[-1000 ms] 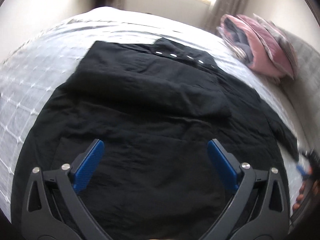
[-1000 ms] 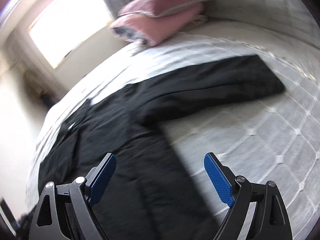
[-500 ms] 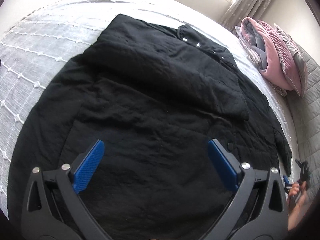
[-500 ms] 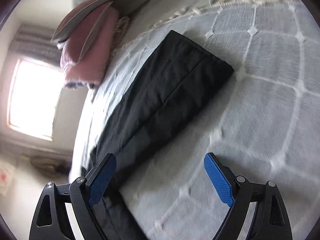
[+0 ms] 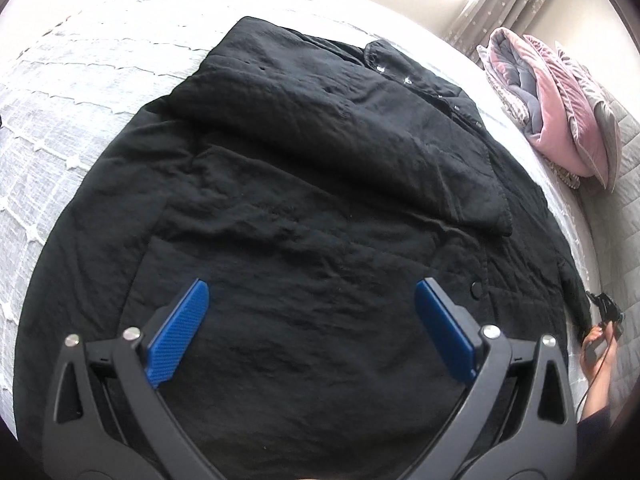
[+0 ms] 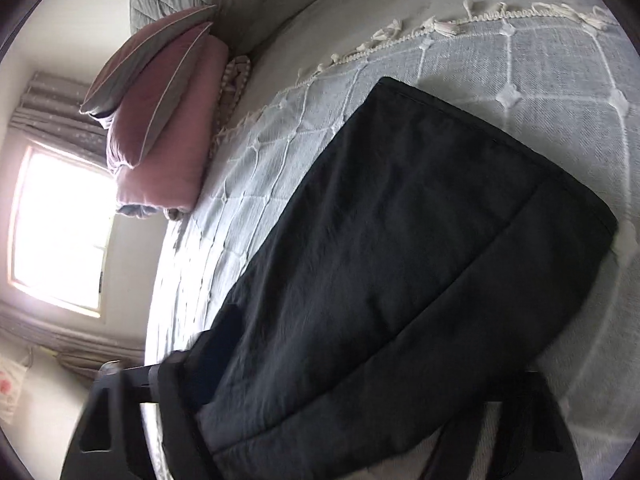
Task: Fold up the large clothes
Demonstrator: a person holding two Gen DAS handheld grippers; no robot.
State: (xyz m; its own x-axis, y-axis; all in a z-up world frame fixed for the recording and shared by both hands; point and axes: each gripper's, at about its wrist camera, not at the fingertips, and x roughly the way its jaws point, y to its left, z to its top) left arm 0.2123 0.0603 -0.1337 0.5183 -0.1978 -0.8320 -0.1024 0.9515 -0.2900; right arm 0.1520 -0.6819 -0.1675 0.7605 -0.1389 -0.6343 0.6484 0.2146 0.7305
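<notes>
A large black coat [image 5: 304,208] lies spread on the white bed, one sleeve folded across its chest. My left gripper [image 5: 308,320] is open and empty, hovering over the coat's lower body. In the right wrist view the coat's other sleeve [image 6: 400,264] lies straight on the bedspread and fills the view. My right gripper [image 6: 360,412] is low over this sleeve. The sleeve hides its fingertips, so I cannot tell how the jaws stand. In the left wrist view the right gripper [image 5: 604,312] and the hand holding it show at the sleeve's end.
The white quilted bedspread [image 5: 80,80] with a tasselled edge [image 6: 440,28] covers the bed. Pink and grey pillows [image 5: 560,104] are stacked at the head, also in the right wrist view [image 6: 160,100]. A bright window [image 6: 56,232] is on the far wall.
My right gripper has dropped down onto the sleeve, whose cloth now covers its fingers. My left gripper has shifted slightly and stays open above the coat.
</notes>
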